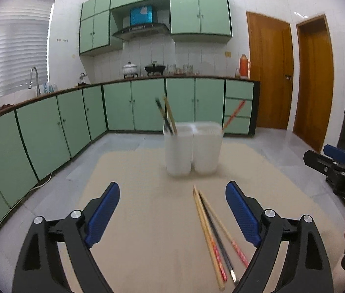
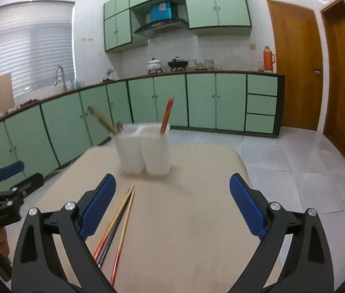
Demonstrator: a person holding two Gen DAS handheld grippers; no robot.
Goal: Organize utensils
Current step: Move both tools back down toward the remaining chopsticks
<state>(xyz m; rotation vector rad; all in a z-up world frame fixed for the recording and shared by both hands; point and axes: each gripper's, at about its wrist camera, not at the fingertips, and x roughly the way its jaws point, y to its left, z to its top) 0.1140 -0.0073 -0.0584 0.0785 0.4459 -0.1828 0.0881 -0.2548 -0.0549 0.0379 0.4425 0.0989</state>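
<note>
Three loose chopsticks (image 1: 211, 234) lie together on the beige table, two pale with red ends and one dark; they also show in the right wrist view (image 2: 118, 227). A white two-cup holder (image 1: 193, 149) stands behind them, also in the right wrist view (image 2: 145, 150). Its left cup holds a dark and a tan chopstick (image 1: 166, 114); its right cup holds a red one (image 1: 233, 114). My left gripper (image 1: 172, 212) is open and empty, low over the table, the chopsticks just inside its right finger. My right gripper (image 2: 172, 207) is open and empty, the chopsticks by its left finger.
The beige table (image 1: 148, 219) stands on a tiled kitchen floor. Green cabinets (image 1: 148, 105) and a counter with sink, pots and a flask run along the back and left. Two wooden doors (image 1: 270, 73) are at the right. Each gripper shows at the edge of the other's view (image 1: 338, 173).
</note>
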